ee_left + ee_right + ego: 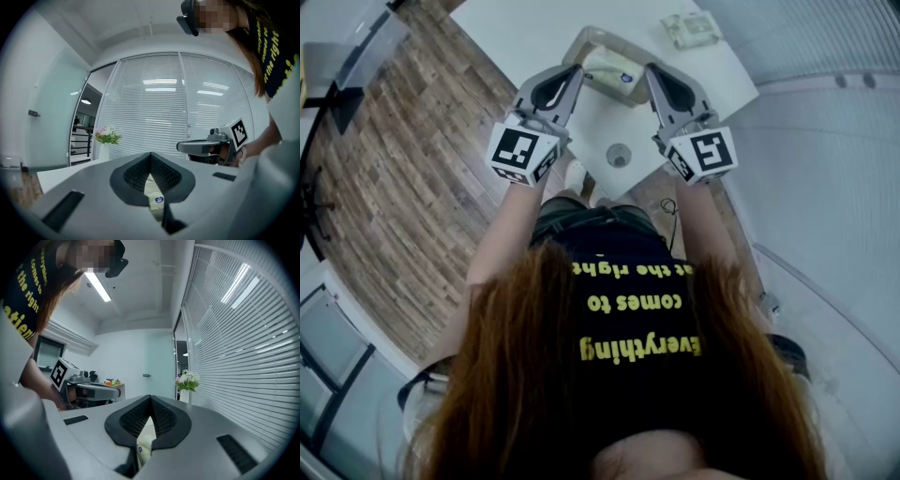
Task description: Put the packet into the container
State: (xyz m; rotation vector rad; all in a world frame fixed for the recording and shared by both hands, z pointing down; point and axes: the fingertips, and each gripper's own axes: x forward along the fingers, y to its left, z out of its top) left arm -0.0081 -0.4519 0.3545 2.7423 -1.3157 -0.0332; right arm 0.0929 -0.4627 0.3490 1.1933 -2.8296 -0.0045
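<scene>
Closest to the head camera was the person's long hair point(581, 394) and a black shirt point(628, 281) with yellow print. Both forearms reached out ahead over the white worktop point(516, 37).

The left tongs point(577, 71) and right tongs point(650, 71) were held about level and angled in toward each other, tips close to either side of the container point(581, 39). Each one's marker cube faced up, left point(523, 155) and right point(703, 155).

Each tongs' own camera showed the jaws pressed together at the tips, left tongs point(151, 154) and right tongs point(150, 398), with nothing pinched between the pads as far as I could make out.

The packet point(611, 70) was pale with a small blue round mark, lying in the container between the two tongs. It showed up below the closed jaws too point(158, 199), and as a pale sliver on the right side point(144, 444). A second packet point(689, 28) lay on the worktop, well apart toward the far right corner.
</scene>
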